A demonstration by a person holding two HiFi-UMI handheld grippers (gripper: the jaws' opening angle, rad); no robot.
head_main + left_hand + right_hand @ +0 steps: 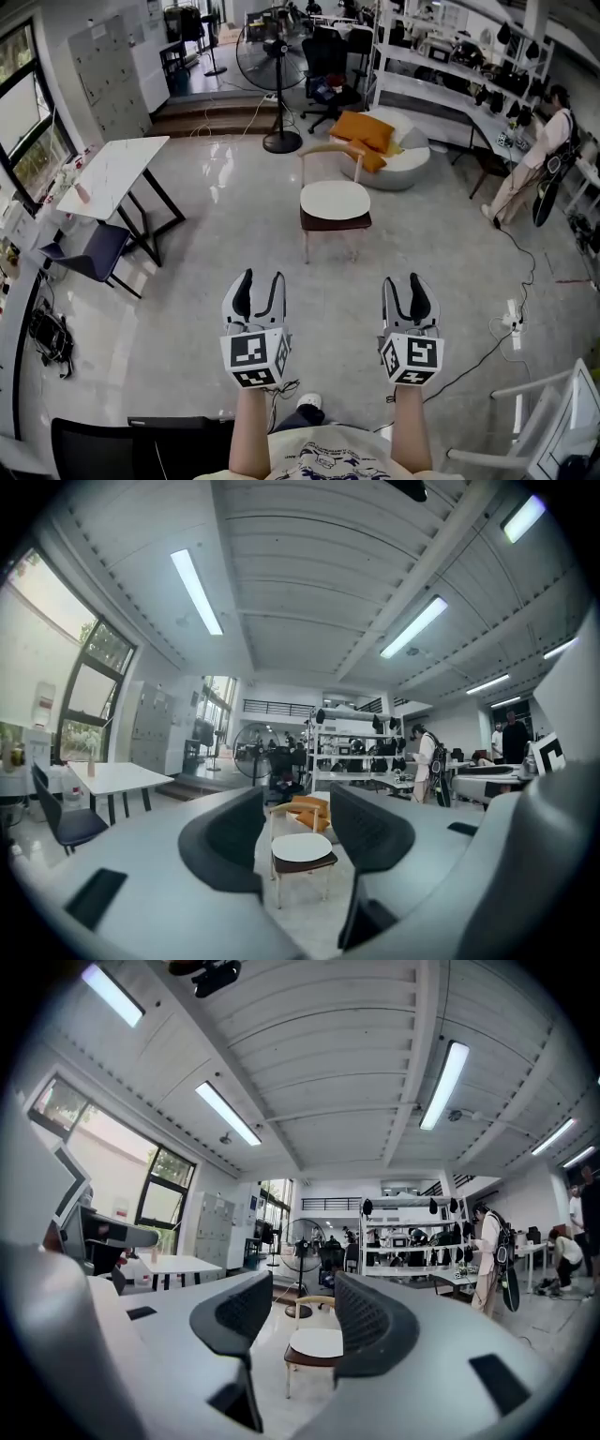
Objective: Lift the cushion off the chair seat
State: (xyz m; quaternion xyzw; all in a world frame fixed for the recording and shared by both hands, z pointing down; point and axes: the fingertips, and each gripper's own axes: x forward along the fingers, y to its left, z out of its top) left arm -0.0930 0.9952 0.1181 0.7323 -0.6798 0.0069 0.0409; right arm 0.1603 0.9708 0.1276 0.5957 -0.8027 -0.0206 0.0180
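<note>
Head view shows cushion (335, 199) well beyond left fingers (243, 294) and right fingers (394, 298), both parted.

The head view looks steeply down from above; both gripper views face level and low, sharing the far-off chair (336, 222).

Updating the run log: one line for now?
phase: pre-grasp | left gripper: open, empty | right gripper: open, empty | cushion: on chair seat, untouched

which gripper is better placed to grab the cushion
Left, barely. The left gripper and right gripper are both open, far from the chair, but the cushion sits more centred between the left's jaws.
</note>
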